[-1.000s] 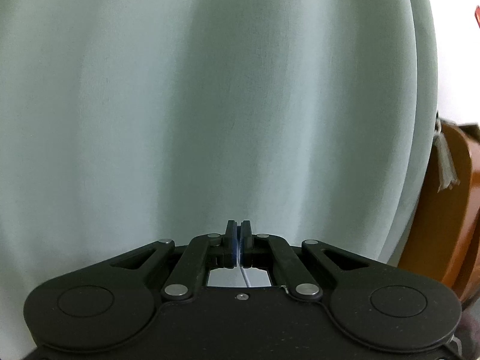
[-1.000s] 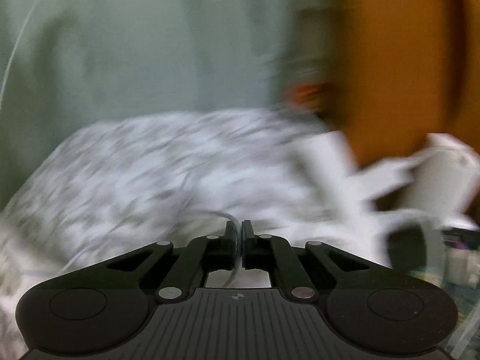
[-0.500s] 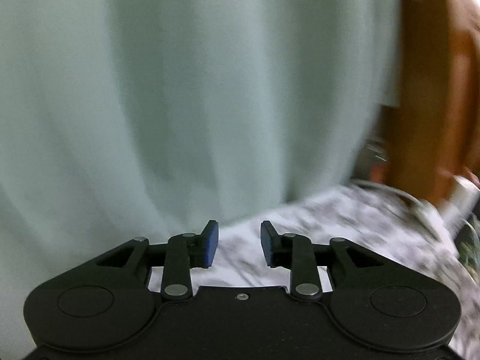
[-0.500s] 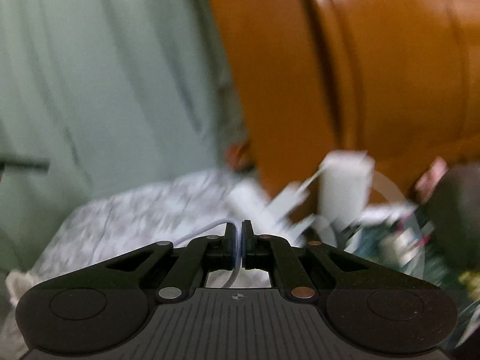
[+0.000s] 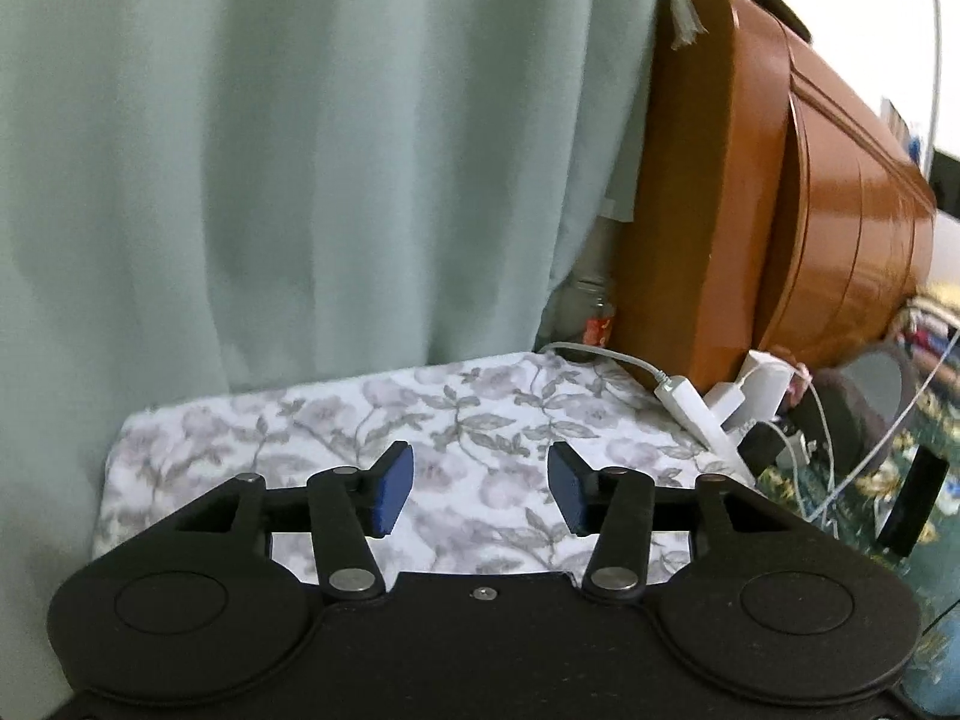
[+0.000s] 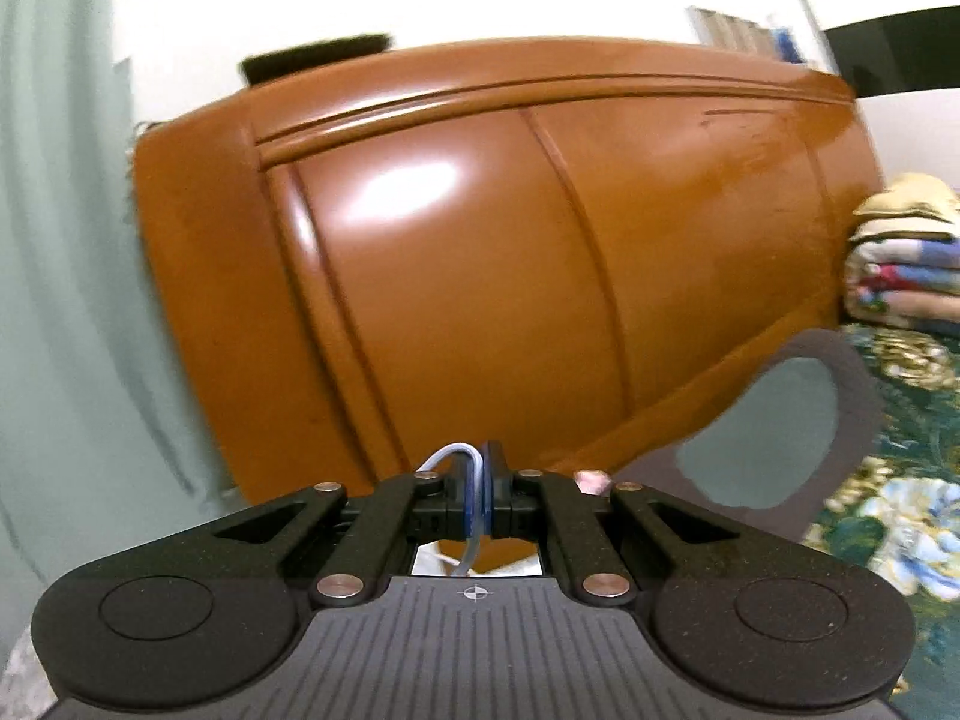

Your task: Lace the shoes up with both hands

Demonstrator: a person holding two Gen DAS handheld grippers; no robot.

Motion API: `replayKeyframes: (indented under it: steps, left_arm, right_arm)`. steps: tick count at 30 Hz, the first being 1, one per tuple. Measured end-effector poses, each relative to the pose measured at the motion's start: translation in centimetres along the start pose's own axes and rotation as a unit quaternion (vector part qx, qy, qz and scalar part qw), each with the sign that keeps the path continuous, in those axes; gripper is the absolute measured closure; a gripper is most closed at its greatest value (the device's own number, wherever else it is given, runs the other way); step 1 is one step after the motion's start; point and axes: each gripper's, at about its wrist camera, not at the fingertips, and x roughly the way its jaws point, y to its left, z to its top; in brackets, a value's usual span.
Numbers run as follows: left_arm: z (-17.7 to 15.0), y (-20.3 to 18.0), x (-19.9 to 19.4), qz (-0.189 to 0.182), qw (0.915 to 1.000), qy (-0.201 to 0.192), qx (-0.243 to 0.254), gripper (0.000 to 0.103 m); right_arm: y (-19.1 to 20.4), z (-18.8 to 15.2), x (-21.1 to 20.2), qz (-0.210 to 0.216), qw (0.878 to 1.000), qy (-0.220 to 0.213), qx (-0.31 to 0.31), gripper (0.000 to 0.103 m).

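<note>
One shoelace (image 6: 470,468), thin and white, is pinched in the right gripper (image 6: 478,501), whose jaws are shut tight on it, in front of a big brown cabinet (image 6: 480,252). Only the left view shows the left gripper (image 5: 480,495), jaws wide apart and holding nothing, above one flowery sheet (image 5: 468,420) and one white charger (image 5: 690,411)
</note>
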Motion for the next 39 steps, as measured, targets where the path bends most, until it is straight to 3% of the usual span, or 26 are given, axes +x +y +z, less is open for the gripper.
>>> replayKeyframes:
  steps: [6,8,10,12,15,17,20,23,30,32,33,37,39]
  left_arm:
    - [-1.0,1.1,-2.2,0.0,0.9989,-0.025,-0.04,0.055]
    - [-0.9,0.2,-2.5,-0.011,0.9987,-0.032,-0.038,0.055]
    - [-0.8,-1.4,-3.0,-0.042,0.998,-0.041,-0.025,0.055]
    - [-0.7,-3.6,-3.1,-0.08,0.9958,-0.043,-0.003,0.055]
    - [-0.8,-7.2,-3.1,-0.139,0.9886,-0.041,0.038,0.055]
    - [-1.5,-9.3,-3.3,-0.184,0.9802,-0.043,0.06,0.055]
    - [-3.0,-10.8,-3.3,-0.232,0.9698,-0.038,0.063,0.054]
    - [-4.6,-10.4,-3.6,-0.242,0.9693,-0.028,0.032,0.054]
    - [-6.7,-7.8,-4.3,-0.258,0.9651,-0.017,-0.041,0.057]
    - [-6.9,-7.2,-4.3,-0.264,0.9623,-0.018,-0.061,0.078]
    - [-7.0,-7.0,-4.2,-0.268,0.9607,-0.018,-0.071,0.103]
    - [-7.3,-5.4,-4.4,-0.283,0.9513,-0.026,-0.119,0.103]
    - [-7.4,-3.7,-5.1,-0.295,0.9415,-0.04,-0.158,0.103]
  right_arm:
    - [-1.8,2.0,-2.5,-0.038,0.999,-0.036,-0.003,0.101]
    - [-0.7,1.7,-2.9,0.008,1.0,-0.016,-0.009,0.101]
    - [1.8,0.3,-2.8,0.089,0.996,0.028,-0.012,0.101]
    - [4.9,-1.8,-2.1,0.185,0.979,0.086,0.002,0.101]
    - [9.4,-4.8,-1.0,0.296,0.942,0.15,0.036,0.101]
    - [12.1,-6.8,-0.3,0.356,0.913,0.185,0.073,0.101]
    - [15.8,-9.5,0.0,0.409,0.878,0.223,0.106,0.101]
    - [18.5,-11.1,-0.2,0.424,0.87,0.231,0.094,0.101]
    - [20.2,-12.4,0.2,0.443,0.856,0.245,0.109,0.101]
    - [20.0,-12.6,0.3,0.44,0.856,0.248,0.11,0.101]
    - [19.9,-12.7,0.0,0.437,0.856,0.25,0.112,0.101]
    - [18.8,-13.1,-1.0,0.428,0.858,0.259,0.113,0.097]
    - [17.9,-13.2,-1.4,0.426,0.861,0.259,0.102,0.081]
